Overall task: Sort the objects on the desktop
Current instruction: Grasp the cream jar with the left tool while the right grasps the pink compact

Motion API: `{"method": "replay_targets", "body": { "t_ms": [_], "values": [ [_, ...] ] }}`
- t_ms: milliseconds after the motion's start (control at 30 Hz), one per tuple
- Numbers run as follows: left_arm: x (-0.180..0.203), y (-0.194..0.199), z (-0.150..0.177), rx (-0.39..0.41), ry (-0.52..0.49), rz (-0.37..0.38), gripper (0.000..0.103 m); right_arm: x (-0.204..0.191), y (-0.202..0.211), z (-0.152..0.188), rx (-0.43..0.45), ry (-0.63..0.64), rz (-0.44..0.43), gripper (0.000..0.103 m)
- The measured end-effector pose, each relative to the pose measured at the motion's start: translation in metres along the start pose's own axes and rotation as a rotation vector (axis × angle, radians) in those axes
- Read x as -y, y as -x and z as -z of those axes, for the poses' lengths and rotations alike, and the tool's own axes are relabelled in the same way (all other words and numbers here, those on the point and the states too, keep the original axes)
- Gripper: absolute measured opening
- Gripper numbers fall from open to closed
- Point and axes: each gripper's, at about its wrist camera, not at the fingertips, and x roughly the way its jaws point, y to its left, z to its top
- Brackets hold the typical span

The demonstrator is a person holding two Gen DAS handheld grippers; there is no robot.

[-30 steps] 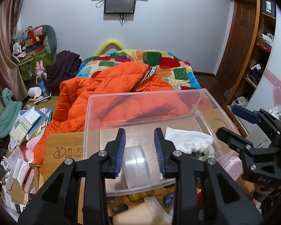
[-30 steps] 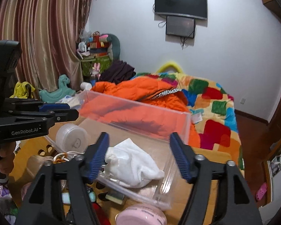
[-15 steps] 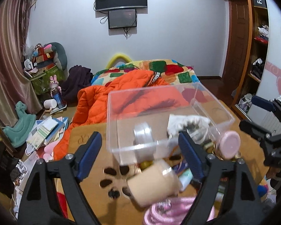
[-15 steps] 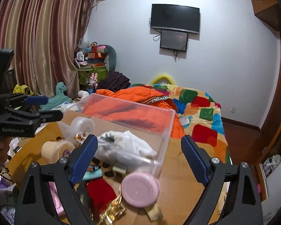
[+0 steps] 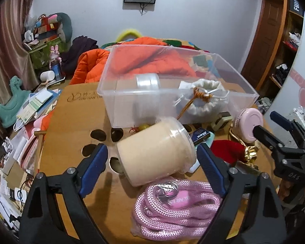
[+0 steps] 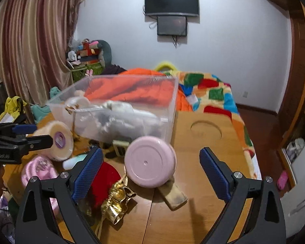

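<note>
The clear bin's [image 5: 172, 93] contents blur in the right wrist view. Left gripper [image 5: 152, 166], fingers just opened wide, tilts down around the beige jar [image 5: 154, 152] at 12 o'clock, not touching. Right gripper [image 6: 150, 168], likewise wide, frames the pink lid [image 6: 150, 161] on the table [image 6: 203, 183].

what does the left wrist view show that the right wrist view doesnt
Only the left wrist view shows the small box marked Max and the paw-shaped cutouts in the table. Only the right wrist view shows the round recess in the tabletop and the wooden block under the pink round case. Both show the clear bin, the cream jar, the pink rope, the red pouch and the gold piece.
</note>
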Motion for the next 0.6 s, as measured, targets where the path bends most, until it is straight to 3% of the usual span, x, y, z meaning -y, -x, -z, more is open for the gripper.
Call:
{"method": "replay_targets", "body": {
  "t_ms": [400, 467, 600],
  "values": [
    [0.004, -0.025, 0.000, -0.017, 0.043, -0.028, 0.089, 0.002, -0.031, 0.003, -0.074, 0.007, 0.028, 0.094],
    [0.001, -0.026, 0.001, -0.011, 0.066, -0.014, 0.084, 0.003, -0.032, 0.003, -0.078, 0.001, 0.023, 0.093],
    [-0.004, -0.025, 0.003, 0.013, 0.092, 0.002, 0.083, 0.008, -0.036, 0.004, -0.100, -0.026, -0.012, 0.080]
  ]
}}
